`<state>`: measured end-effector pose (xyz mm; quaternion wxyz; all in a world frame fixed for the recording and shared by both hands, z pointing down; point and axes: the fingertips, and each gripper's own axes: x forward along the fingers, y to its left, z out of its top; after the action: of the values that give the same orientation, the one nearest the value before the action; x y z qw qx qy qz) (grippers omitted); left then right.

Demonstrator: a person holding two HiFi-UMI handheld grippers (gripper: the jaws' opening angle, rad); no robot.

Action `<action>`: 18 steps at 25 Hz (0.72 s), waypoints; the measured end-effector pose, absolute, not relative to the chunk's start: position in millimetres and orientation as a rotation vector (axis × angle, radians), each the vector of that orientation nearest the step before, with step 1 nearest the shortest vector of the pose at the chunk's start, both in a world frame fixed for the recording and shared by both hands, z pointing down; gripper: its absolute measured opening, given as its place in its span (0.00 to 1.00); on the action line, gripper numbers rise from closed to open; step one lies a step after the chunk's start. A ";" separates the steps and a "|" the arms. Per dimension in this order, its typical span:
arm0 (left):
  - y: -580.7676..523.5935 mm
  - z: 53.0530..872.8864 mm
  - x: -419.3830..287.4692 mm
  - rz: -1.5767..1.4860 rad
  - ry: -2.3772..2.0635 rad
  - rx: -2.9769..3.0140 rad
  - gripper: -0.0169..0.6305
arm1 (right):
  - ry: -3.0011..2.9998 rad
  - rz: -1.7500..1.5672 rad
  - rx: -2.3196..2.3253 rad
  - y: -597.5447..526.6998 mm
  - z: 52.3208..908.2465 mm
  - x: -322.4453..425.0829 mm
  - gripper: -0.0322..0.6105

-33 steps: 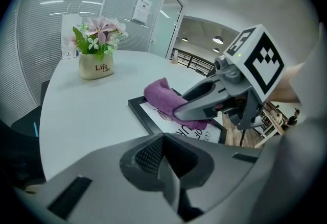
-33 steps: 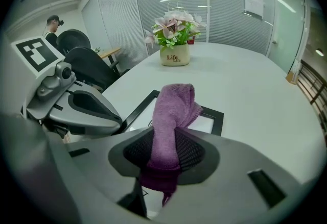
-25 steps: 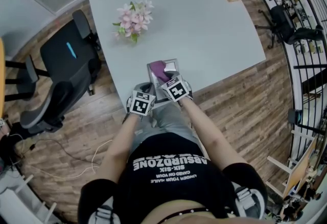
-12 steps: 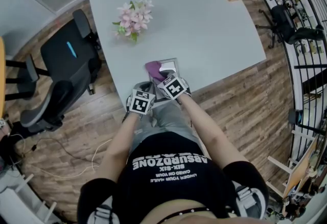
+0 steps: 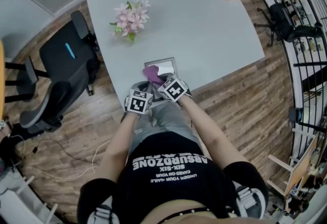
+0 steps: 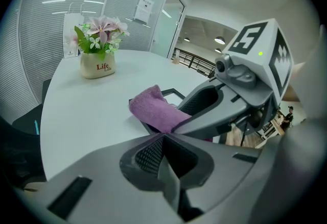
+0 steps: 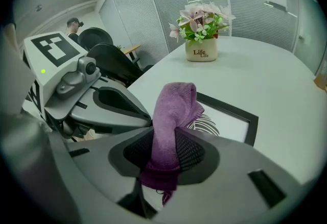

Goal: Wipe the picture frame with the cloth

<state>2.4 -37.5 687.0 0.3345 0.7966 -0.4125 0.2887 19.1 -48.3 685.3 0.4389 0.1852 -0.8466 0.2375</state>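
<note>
Right gripper (image 7: pixel 162 152) clamps purple cloth (image 7: pixel 176 105) over picture frame (image 7: pixel 232 123); left gripper (image 6: pixel 162 140), closed empty, steadies nothing, so frame could slide

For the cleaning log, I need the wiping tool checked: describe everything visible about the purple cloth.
The purple cloth looks like soft, fuzzy terry fabric, bunched into a thick folded strip. The right gripper has its jaws shut on the cloth's lower part, with a short end hanging below them. The upper end curls forward and rests on the dark-rimmed picture frame, which lies flat on the white table.
</note>
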 end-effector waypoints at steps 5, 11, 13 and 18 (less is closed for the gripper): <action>-37.5 687.8 2.6 0.756 -1.076 2.081 0.05 | -2.097 0.633 0.454 -35.5 683.1 21.6 0.26; -37.3 688.0 2.9 0.763 -1.087 2.088 0.05 | -2.095 0.754 0.523 -24.6 685.0 24.7 0.26; -37.4 687.8 2.5 0.761 -1.088 2.090 0.05 | -2.091 0.761 0.535 -24.4 685.5 24.6 0.26; -36.4 687.5 3.2 0.772 -1.085 2.090 0.05 | -2.087 0.767 0.552 -23.5 685.1 26.3 0.26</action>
<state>3.2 -36.4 687.5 0.3256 0.7975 -0.4139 0.2944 26.3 -23.5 685.1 0.4126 0.2194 -0.8298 0.3051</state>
